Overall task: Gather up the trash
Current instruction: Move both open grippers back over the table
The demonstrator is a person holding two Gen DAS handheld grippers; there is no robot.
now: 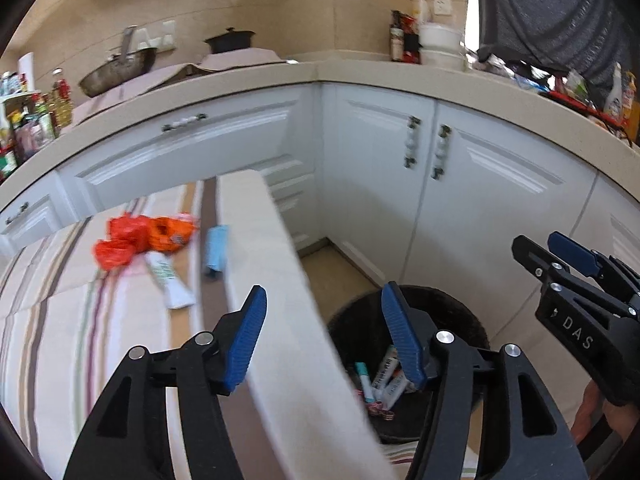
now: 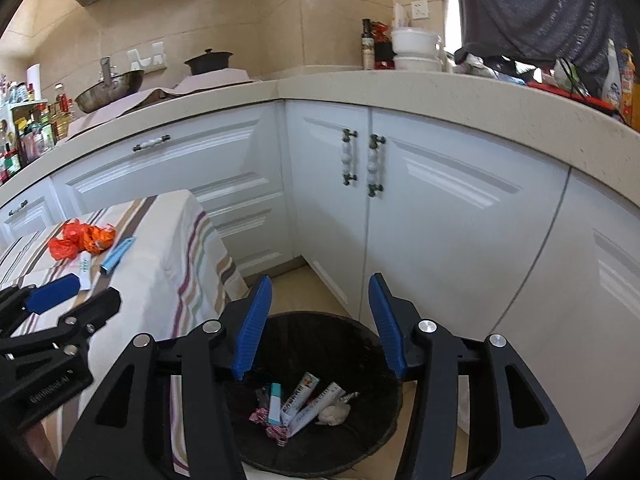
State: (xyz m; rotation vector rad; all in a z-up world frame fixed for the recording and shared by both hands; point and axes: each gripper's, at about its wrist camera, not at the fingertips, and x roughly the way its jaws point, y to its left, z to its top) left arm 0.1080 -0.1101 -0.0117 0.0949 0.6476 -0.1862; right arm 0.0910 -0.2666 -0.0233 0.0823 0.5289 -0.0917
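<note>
Left wrist view: your left claw (image 1: 324, 336) stands apart, nothing between its pads, over the desk (image 1: 72, 320) edge. On the striped cloth: orange wrappers (image 1: 140, 240), white tube (image 1: 170, 280), blue packet (image 1: 216, 250).

Right wrist view: your right claw (image 2: 320, 324) stands apart, empty, above the black bin (image 2: 360, 420), which holds tubes and wrappers (image 2: 300, 404).

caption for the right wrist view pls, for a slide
Right gripper with jaws open and empty above the black bin holding discarded wrappers.
</note>
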